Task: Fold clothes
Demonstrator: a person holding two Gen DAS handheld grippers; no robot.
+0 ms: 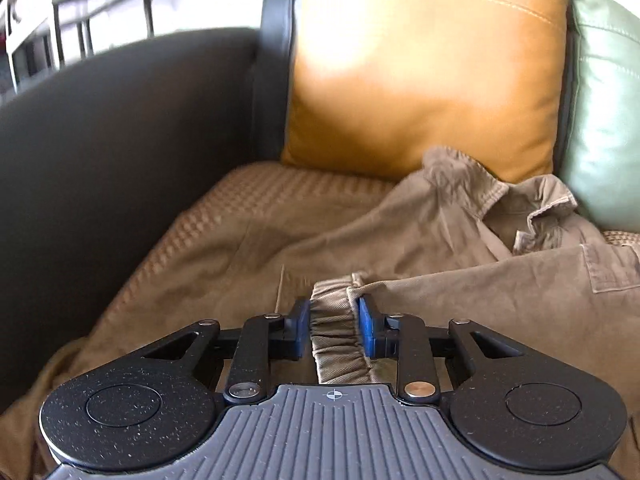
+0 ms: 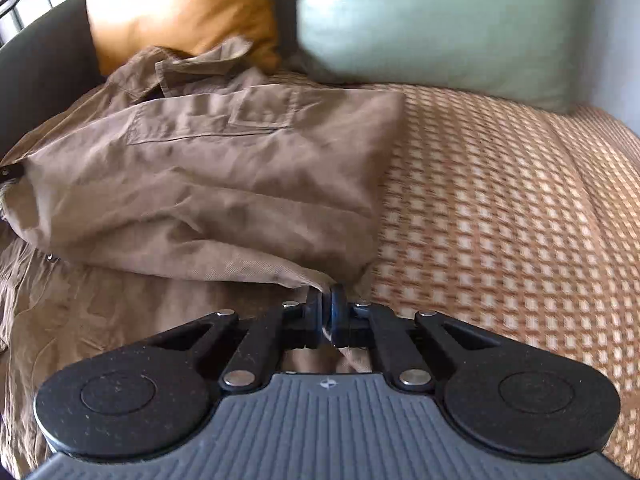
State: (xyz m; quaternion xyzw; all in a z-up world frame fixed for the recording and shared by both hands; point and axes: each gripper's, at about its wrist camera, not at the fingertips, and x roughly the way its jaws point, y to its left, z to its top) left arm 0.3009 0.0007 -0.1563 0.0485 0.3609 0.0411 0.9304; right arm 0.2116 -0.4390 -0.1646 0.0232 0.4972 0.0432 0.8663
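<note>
Sofa (image 2: 500, 184) scene, mid-fold: left gripper (image 1: 334, 330) clamps jacket (image 2: 208, 184) cuff, right gripper (image 2: 327, 316) pinches hem; lay both down.

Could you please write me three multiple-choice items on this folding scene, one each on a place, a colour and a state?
1. Where does the brown garment lie?
A. on the checked cover
B. on a chair
C. on the floor

2. What colour is the cushion behind the garment's collar?
A. red
B. mustard
C. white

3. How does the right gripper stand?
A. wide open
B. out of view
C. shut on the garment

Answers: 1 A, the garment rests on the cover; 2 B, the left wrist view shows mustard; 3 C, cloth is pinched between its fingers.
</note>
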